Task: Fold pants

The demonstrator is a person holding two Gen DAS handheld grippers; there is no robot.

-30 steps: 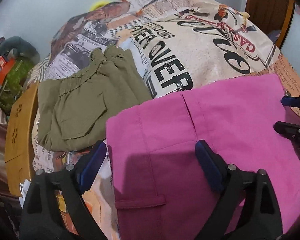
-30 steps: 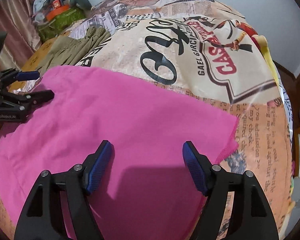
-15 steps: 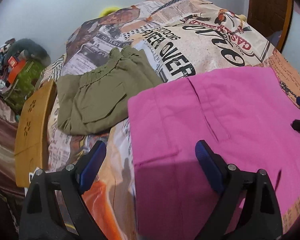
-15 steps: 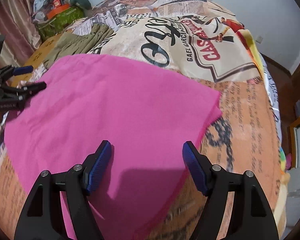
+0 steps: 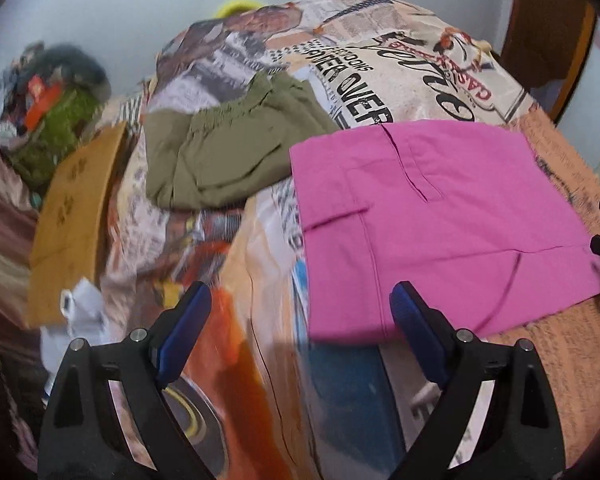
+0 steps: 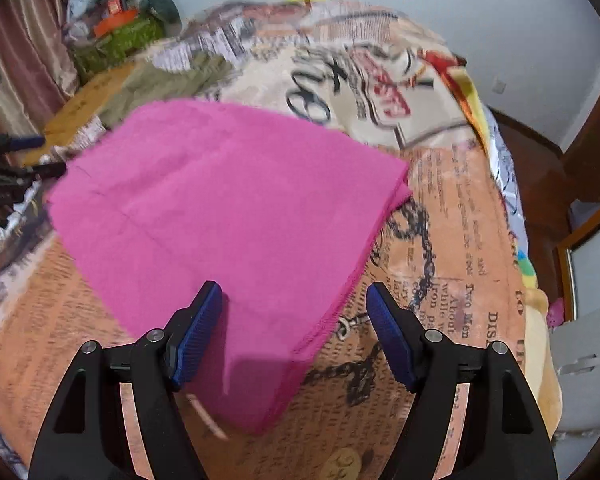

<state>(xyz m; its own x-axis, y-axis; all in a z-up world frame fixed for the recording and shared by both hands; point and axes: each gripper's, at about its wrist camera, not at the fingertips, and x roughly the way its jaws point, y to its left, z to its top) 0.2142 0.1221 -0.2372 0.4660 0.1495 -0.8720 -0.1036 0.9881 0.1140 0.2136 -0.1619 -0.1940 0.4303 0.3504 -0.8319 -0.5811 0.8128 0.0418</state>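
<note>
Ahead, folded pink pants [image 5: 440,216] lie flat between gaping, empty left gripper [image 5: 300,320] and right gripper [image 6: 294,316]

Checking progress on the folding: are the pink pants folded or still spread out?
Folded. The pink pants lie as a compact flat rectangle on the bedspread, with stacked layer edges showing at the near corner.
</note>
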